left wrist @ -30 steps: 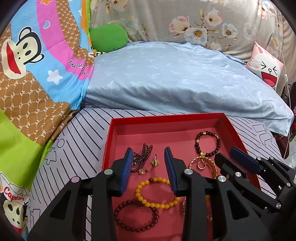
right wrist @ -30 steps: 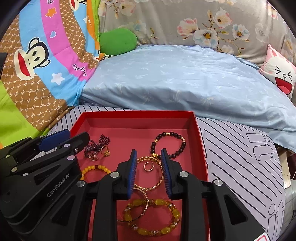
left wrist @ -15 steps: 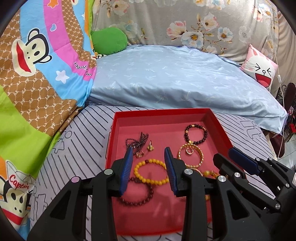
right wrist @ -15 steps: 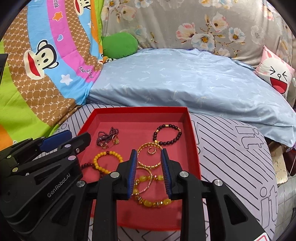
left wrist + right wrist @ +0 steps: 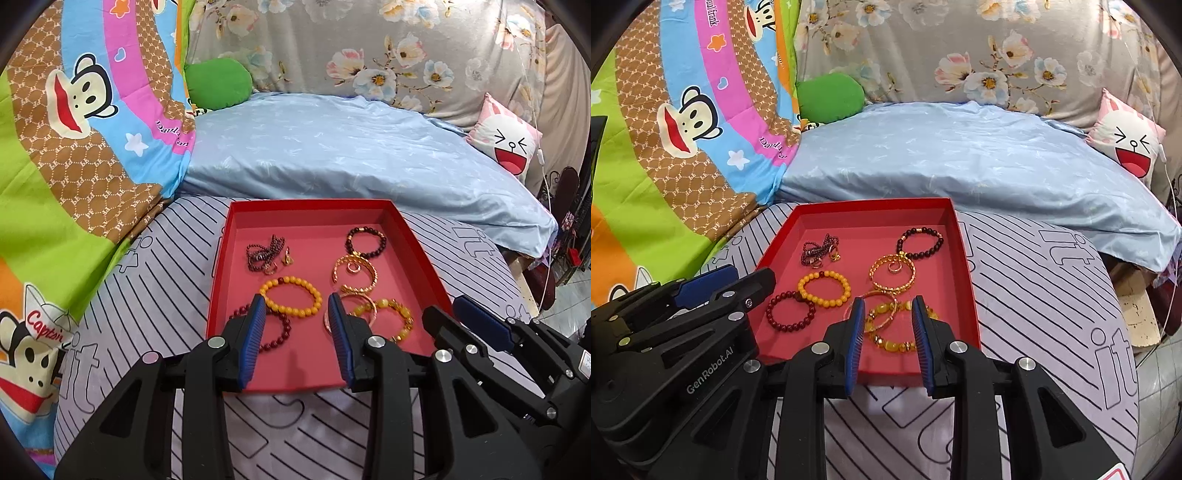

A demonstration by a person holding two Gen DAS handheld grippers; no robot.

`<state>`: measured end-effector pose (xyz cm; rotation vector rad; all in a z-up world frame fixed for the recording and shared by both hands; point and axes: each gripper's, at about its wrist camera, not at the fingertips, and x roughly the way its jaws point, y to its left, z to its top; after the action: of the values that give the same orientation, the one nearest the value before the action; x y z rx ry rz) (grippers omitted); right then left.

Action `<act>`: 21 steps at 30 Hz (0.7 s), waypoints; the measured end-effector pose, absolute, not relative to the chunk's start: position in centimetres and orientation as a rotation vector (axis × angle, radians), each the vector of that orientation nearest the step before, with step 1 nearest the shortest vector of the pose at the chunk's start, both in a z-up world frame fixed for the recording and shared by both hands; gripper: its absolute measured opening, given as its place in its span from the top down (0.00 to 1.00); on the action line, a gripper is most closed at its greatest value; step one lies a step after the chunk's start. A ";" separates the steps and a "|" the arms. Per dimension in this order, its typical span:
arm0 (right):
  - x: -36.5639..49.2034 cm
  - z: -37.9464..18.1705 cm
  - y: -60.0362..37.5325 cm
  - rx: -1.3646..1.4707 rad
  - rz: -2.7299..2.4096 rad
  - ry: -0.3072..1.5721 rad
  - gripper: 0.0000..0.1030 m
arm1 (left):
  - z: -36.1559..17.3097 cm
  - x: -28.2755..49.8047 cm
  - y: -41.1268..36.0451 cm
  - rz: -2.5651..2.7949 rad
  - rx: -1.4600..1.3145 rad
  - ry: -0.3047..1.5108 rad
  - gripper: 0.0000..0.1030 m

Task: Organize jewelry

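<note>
My red tray [image 5: 413,243] sits on the striped bedspread [image 5: 155,288]. Nearest me in it lie a dark red bead bracelet [image 5: 275,328] and an amber bracelet [image 5: 391,319]; behind them a yellow bead bracelet [image 5: 291,297], gold bangle [image 5: 354,273], black bead bracelet [image 5: 365,242] and tangled necklace [image 5: 264,253]. My left gripper [image 5: 297,334] and right gripper [image 5: 888,338] hover parted, empty, above the tray's near edge.
</note>
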<state>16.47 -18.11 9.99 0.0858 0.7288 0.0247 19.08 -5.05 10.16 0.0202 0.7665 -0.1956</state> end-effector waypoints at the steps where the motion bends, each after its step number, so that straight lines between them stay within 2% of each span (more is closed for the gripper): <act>1: 16.1 10.0 -18.1 0.083 0.022 0.727 0.75 | 10.2 18.7 -5.1 -0.195 0.021 0.767 0.68; 14: 12.8 9.5 -17.5 0.061 0.007 0.731 0.75 | 9.2 15.5 -4.6 -0.192 0.016 0.785 0.68; 18: 12.2 9.4 -17.3 0.042 -0.006 0.722 0.73 | 8.9 14.9 -4.4 -0.180 0.022 0.784 0.60; 21: 11.8 9.3 -17.1 0.019 -0.018 0.719 0.71 | 8.5 14.6 -4.4 -0.170 0.033 0.788 0.58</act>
<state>11.82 -17.07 9.30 0.0186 0.7189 -0.0181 14.59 -4.42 8.52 0.0334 0.7883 -0.1697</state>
